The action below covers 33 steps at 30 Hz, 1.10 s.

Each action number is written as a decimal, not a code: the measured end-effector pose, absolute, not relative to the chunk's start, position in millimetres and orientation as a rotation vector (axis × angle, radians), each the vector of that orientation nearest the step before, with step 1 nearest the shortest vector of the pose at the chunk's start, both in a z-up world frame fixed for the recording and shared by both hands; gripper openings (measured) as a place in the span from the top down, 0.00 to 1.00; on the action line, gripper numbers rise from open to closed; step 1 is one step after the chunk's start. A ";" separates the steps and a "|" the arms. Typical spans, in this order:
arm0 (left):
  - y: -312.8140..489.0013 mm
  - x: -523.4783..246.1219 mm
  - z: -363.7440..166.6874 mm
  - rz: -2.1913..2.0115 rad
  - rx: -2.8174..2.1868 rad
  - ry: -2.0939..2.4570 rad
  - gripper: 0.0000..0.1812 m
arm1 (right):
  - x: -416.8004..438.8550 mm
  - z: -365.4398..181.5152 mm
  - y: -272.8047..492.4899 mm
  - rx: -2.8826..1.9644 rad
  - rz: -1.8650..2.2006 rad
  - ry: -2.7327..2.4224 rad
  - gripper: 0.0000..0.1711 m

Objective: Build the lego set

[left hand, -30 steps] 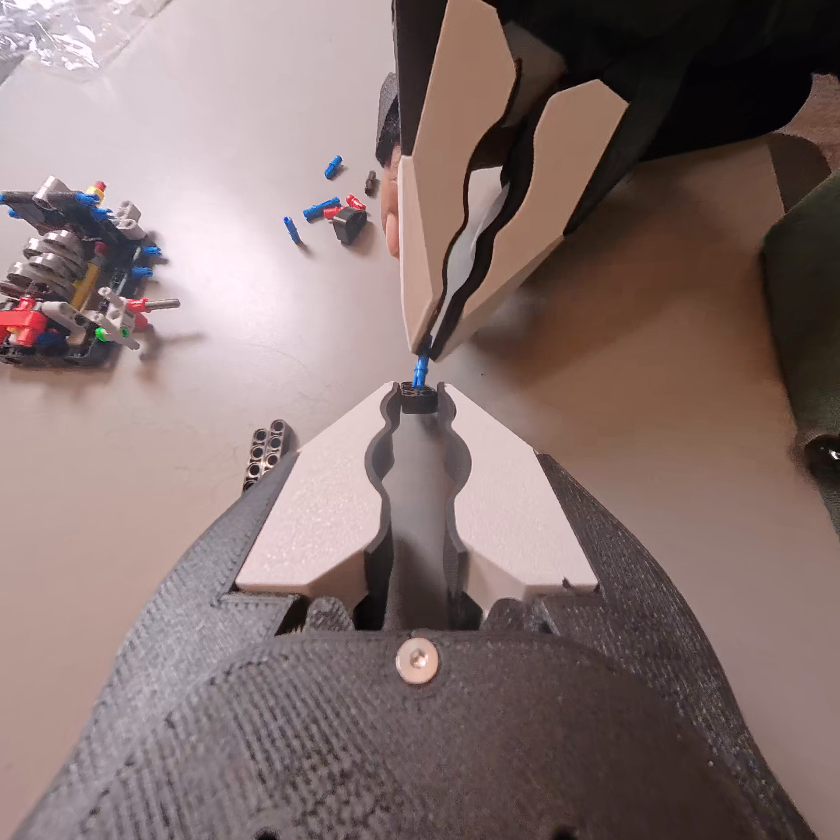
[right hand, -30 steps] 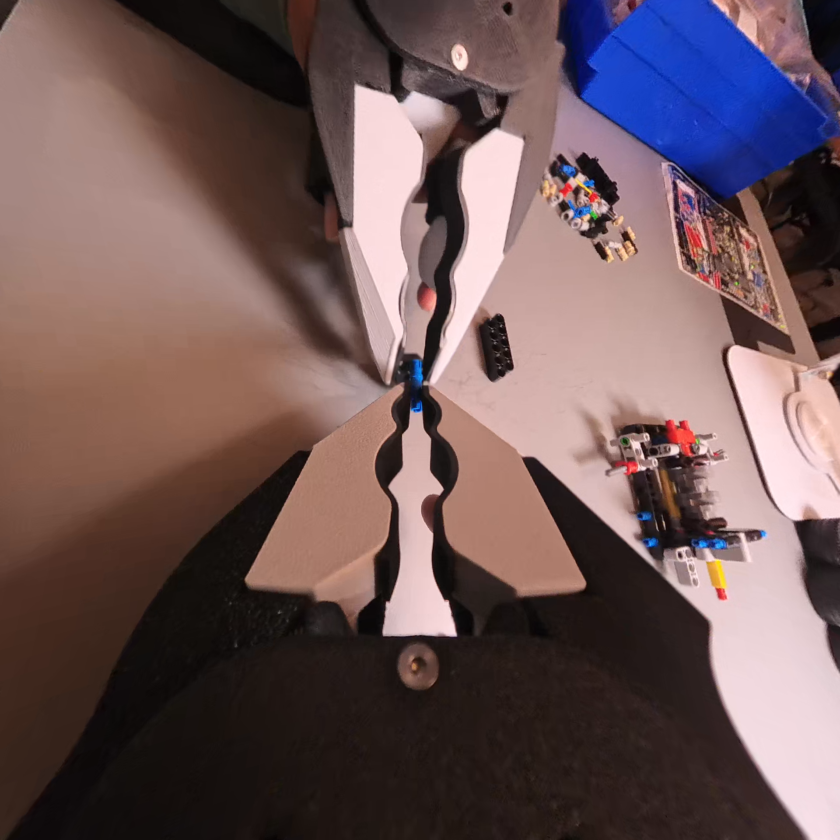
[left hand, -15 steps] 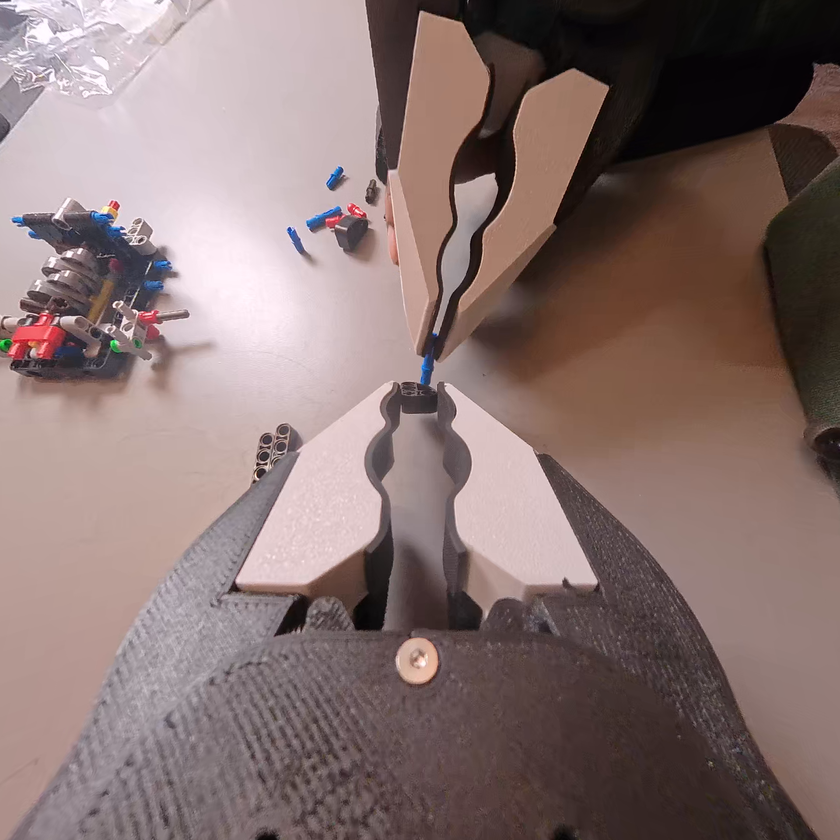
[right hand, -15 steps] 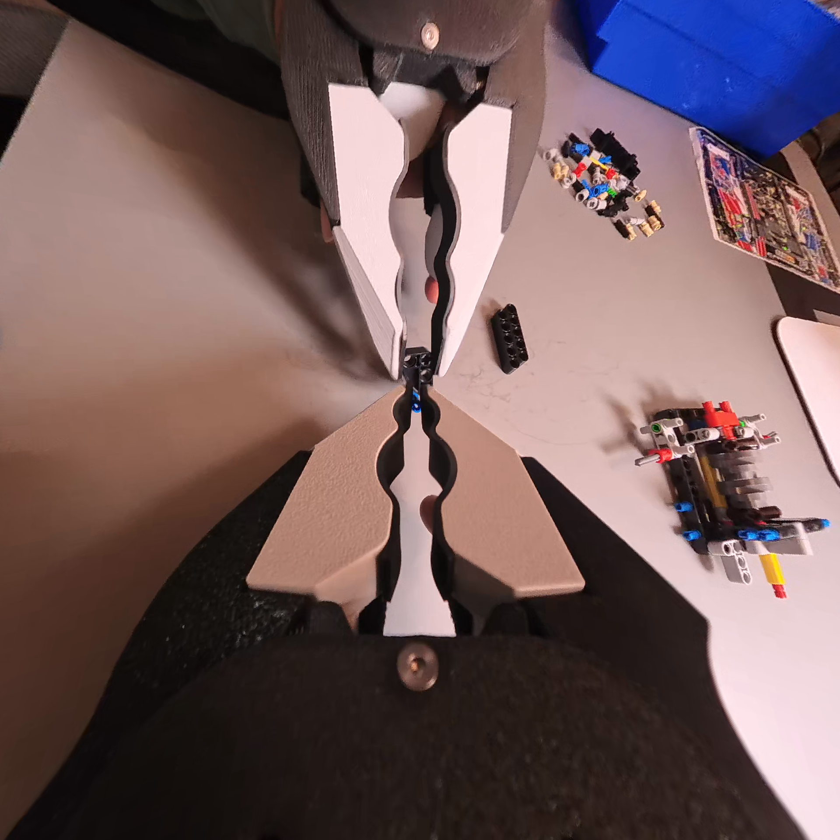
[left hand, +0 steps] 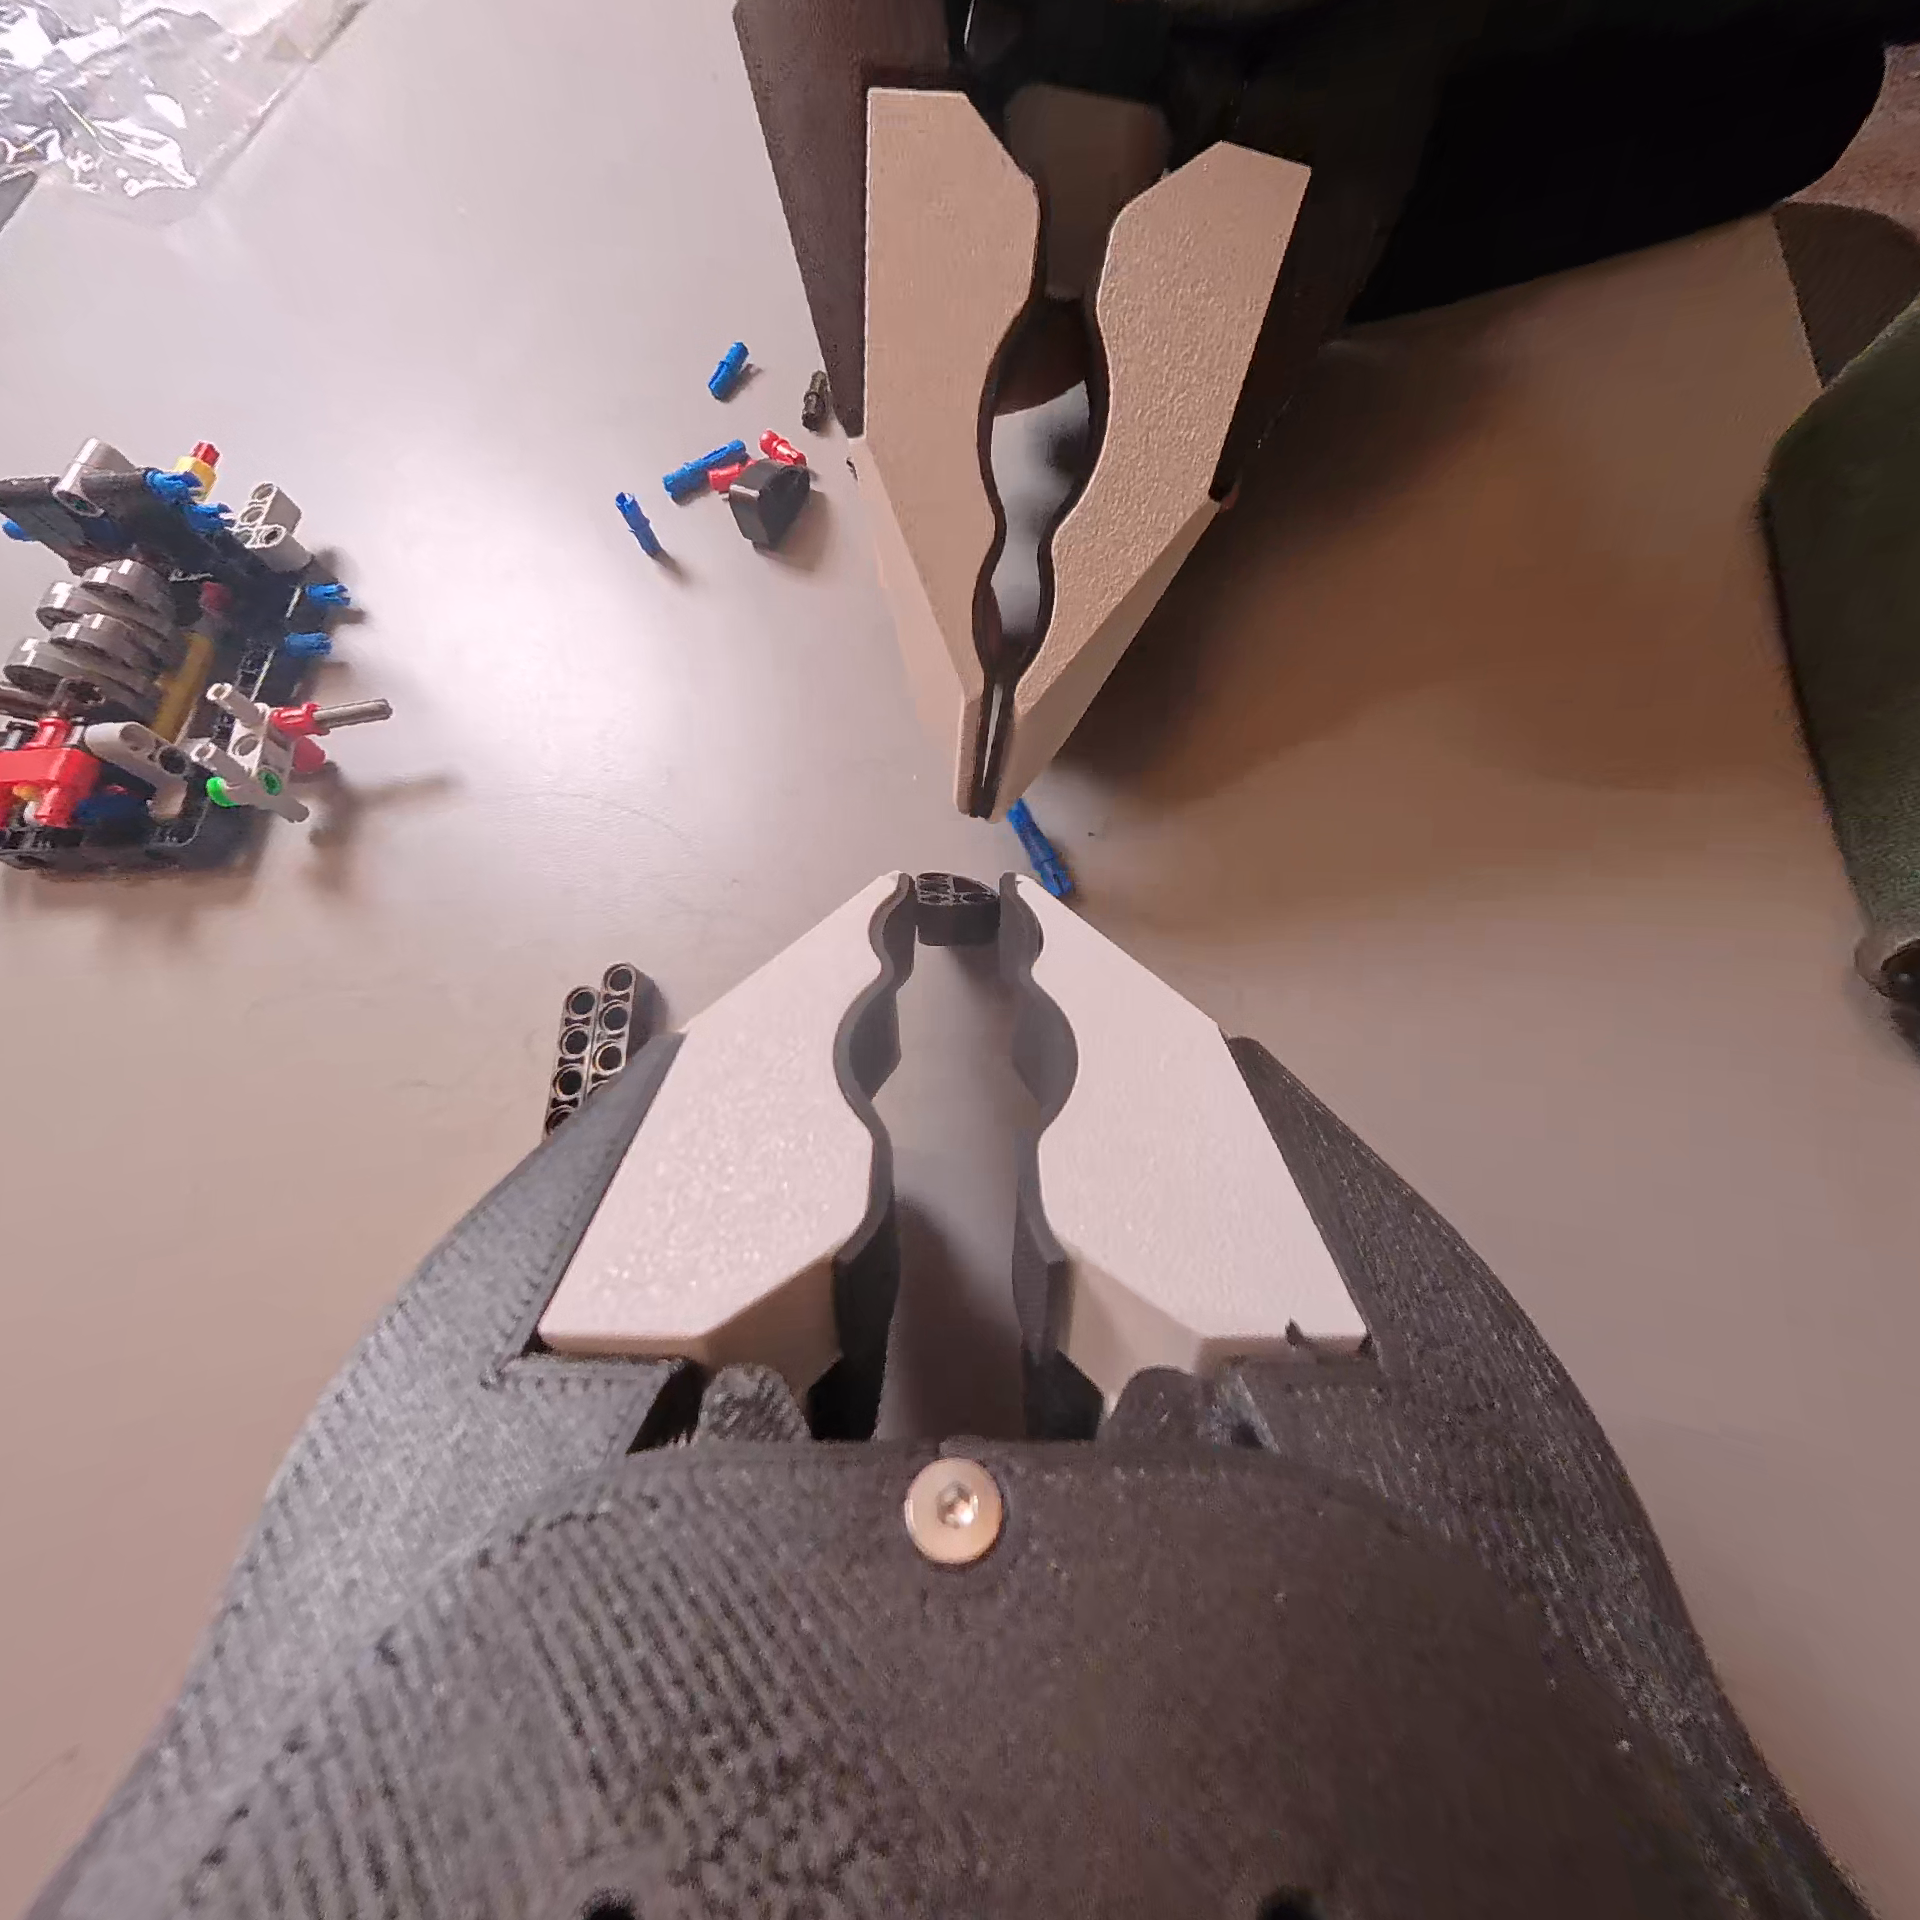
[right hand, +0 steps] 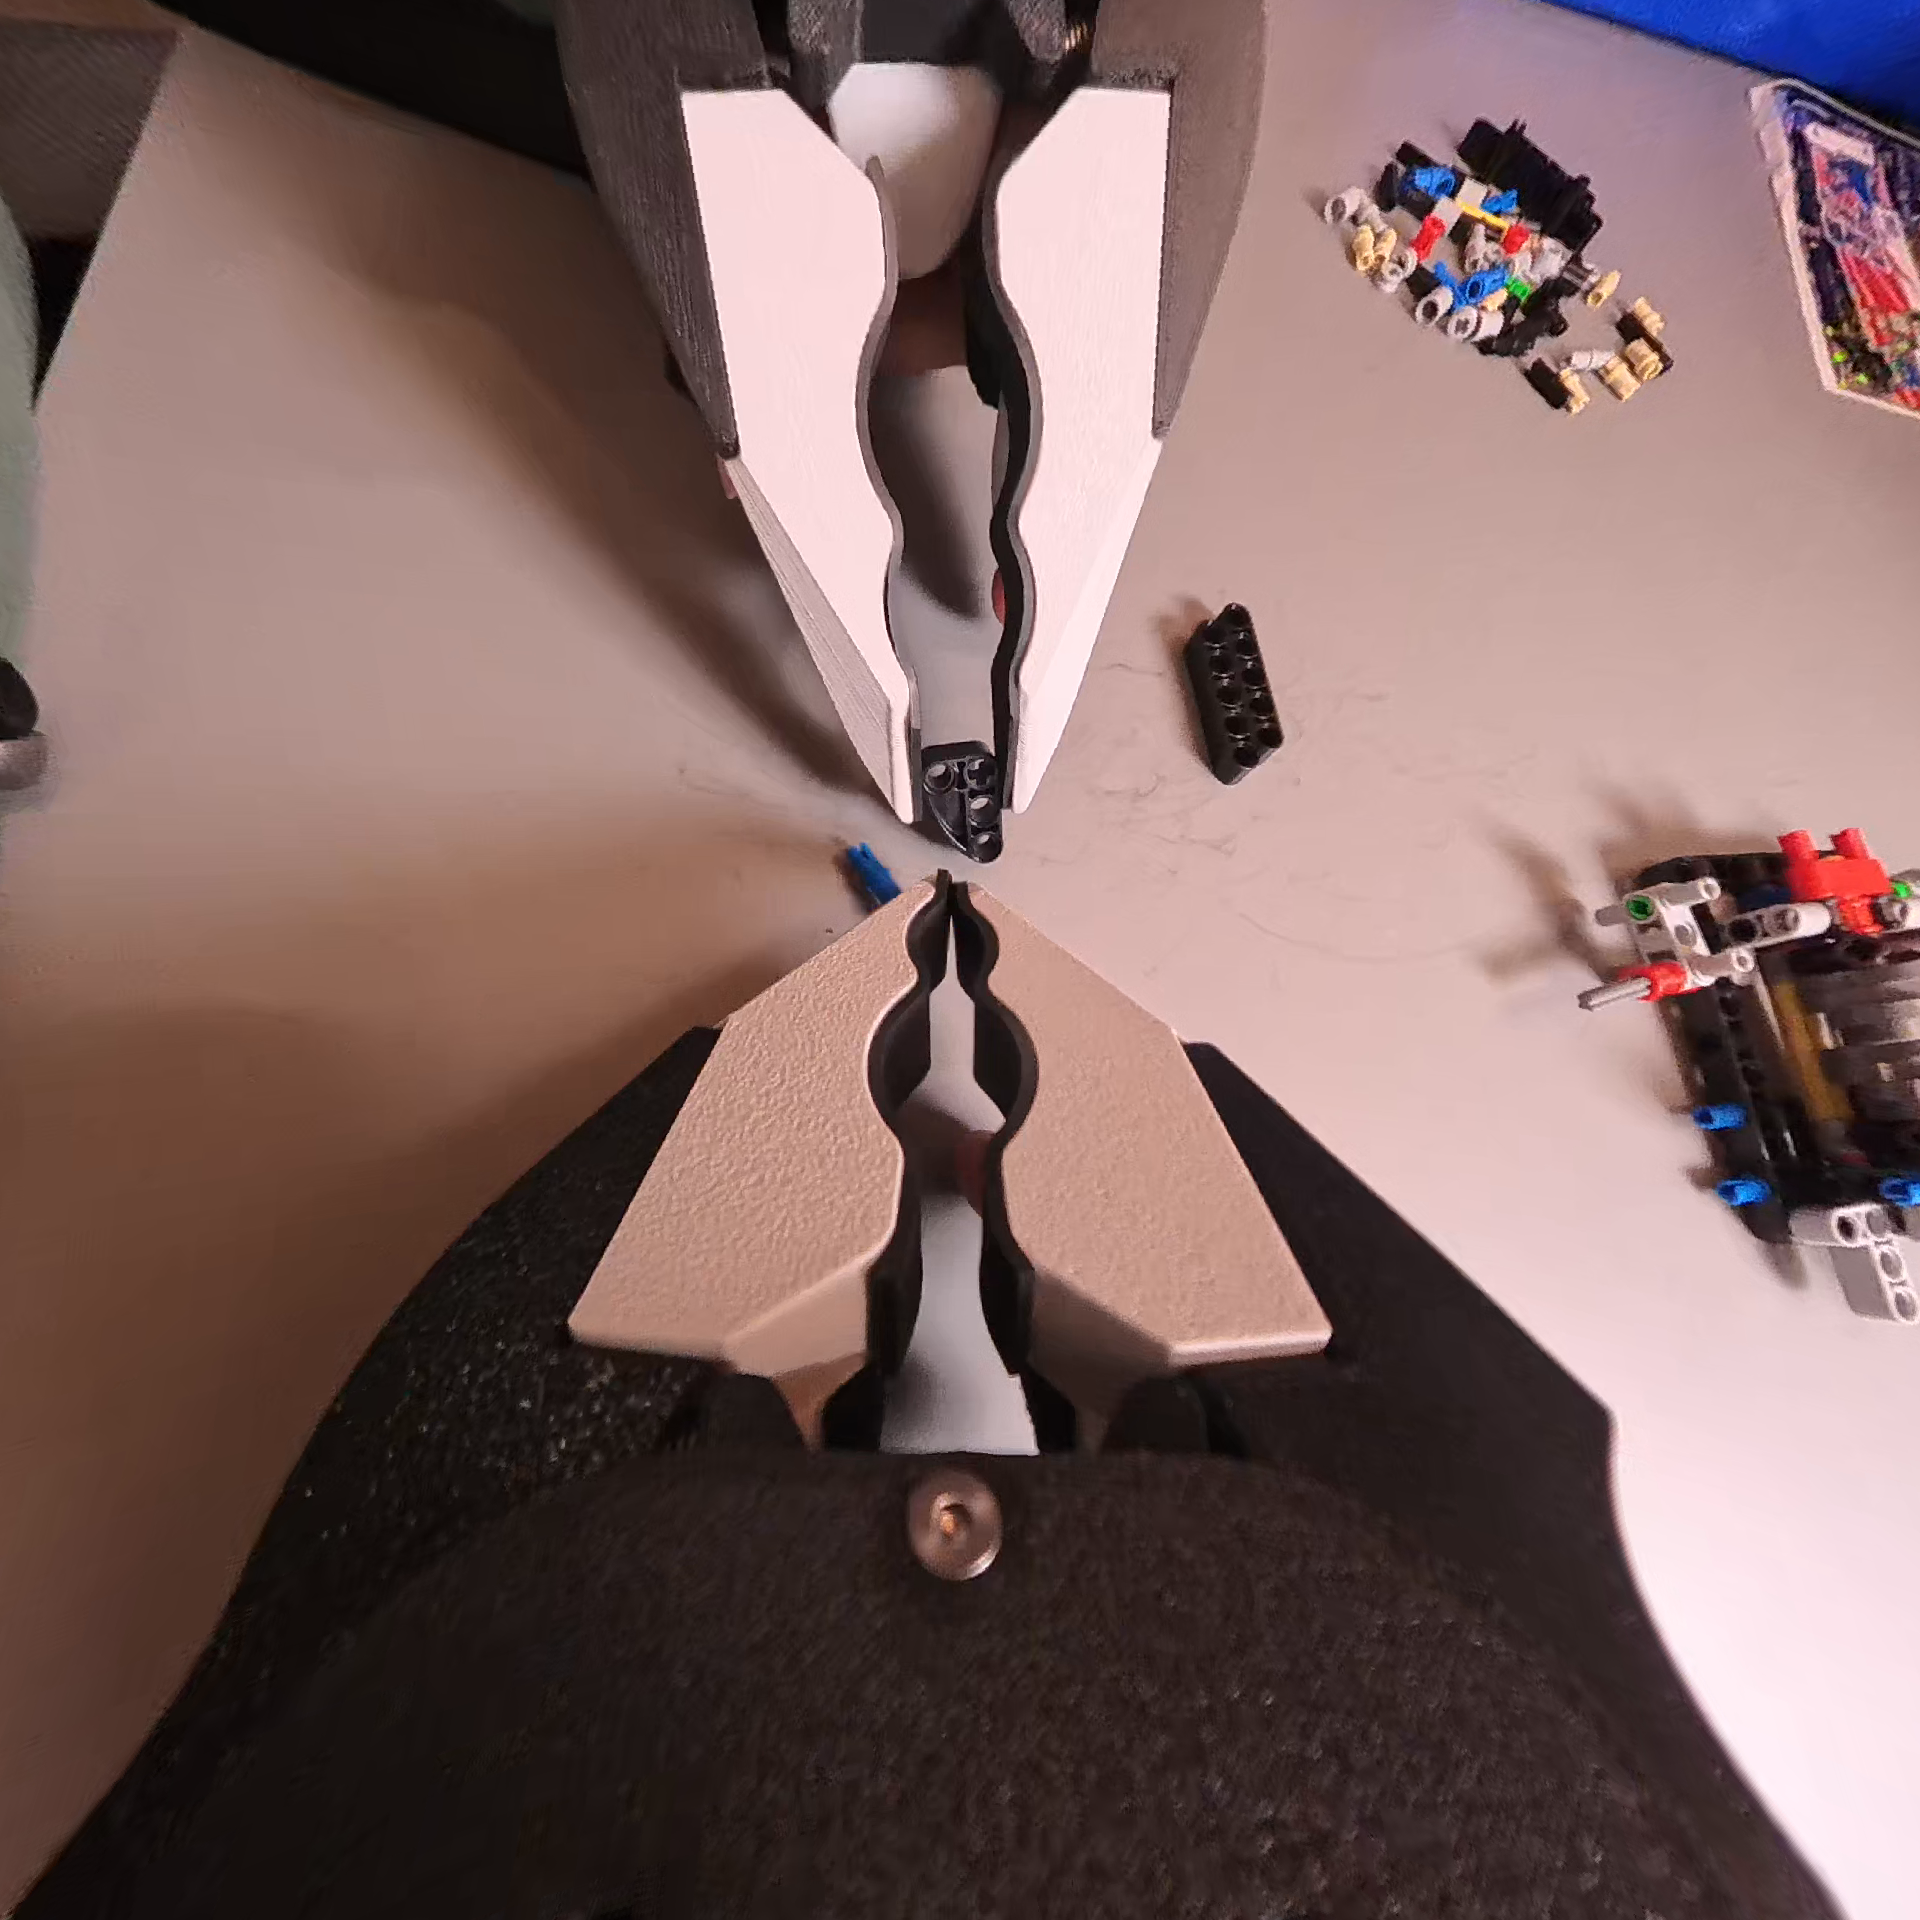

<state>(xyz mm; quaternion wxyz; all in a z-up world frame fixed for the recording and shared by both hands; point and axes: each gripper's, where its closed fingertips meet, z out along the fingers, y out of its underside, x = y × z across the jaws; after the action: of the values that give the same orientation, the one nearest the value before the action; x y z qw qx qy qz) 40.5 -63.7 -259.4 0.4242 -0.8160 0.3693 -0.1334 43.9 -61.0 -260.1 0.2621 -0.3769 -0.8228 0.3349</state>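
Left wrist view: left claw (left hand: 956, 902) clenched on small black connector (left hand: 954, 906); blue pin (left hand: 1039, 847) lay loose on counter (left hand: 1351, 831), just beside connector.

Right wrist view: right claw (right hand: 948, 891) closed, gripping nothing. Pin is light, stiff, likely slippery; best gripped mid-shaft.

Warm, moderate indoor light. Table (right hand: 1403, 582) reads pale grey at right of right wrist view, tan and dimmer at left. Soft shadows fall leftward from the partly built lego model (right hand: 1808, 1049), which is motion-blurred at frame edge. Strong wide-angle distortion in both views; centres sharp.
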 end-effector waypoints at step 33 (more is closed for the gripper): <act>-67.0 37.9 -252.9 -0.290 -2.019 0.948 0.92 | 38.3 -242.2 -68.7 -0.858 0.654 -2.400 0.99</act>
<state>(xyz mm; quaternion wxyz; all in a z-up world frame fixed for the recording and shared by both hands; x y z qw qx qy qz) 37.9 -67.0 -252.9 0.4316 -0.8098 0.3801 -0.1163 38.3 -68.7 -242.2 0.2523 -0.3156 -0.8826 0.2404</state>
